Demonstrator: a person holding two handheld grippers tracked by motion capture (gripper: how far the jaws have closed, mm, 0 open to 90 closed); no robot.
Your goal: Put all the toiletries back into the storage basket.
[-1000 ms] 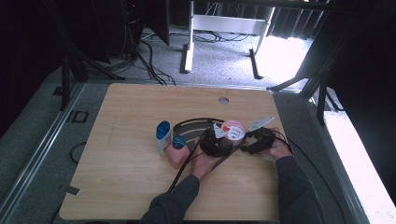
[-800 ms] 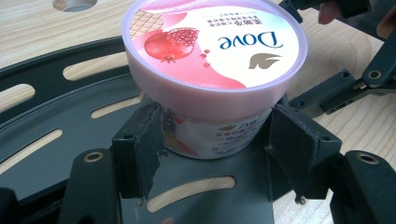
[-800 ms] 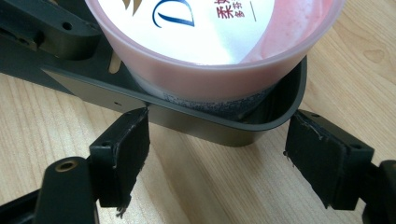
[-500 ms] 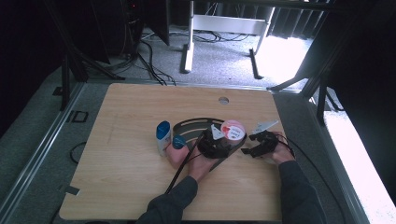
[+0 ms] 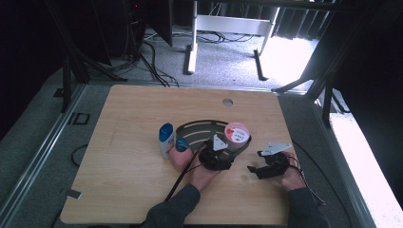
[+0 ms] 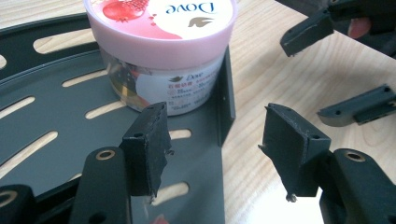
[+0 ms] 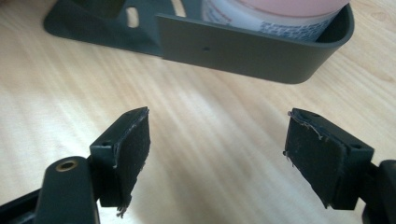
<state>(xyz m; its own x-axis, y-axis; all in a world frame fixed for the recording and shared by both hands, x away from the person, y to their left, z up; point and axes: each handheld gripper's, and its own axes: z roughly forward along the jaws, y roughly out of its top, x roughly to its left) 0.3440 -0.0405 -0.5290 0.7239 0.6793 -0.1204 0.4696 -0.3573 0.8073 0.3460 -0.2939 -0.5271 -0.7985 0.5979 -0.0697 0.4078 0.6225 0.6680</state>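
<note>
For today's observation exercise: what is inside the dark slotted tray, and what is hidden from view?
Inside the tray stands one pink-lidded jar, in the corner by the tray's end wall. Bare wood shows through the slots. The shut lid hides the jar's contents, and the jar covers the tray floor beneath it.

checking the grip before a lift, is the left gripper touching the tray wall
Apart. In the left gripper view the left gripper straddles the tray wall with open jaws, which have just been closing, and a gap shows on both sides.
</note>
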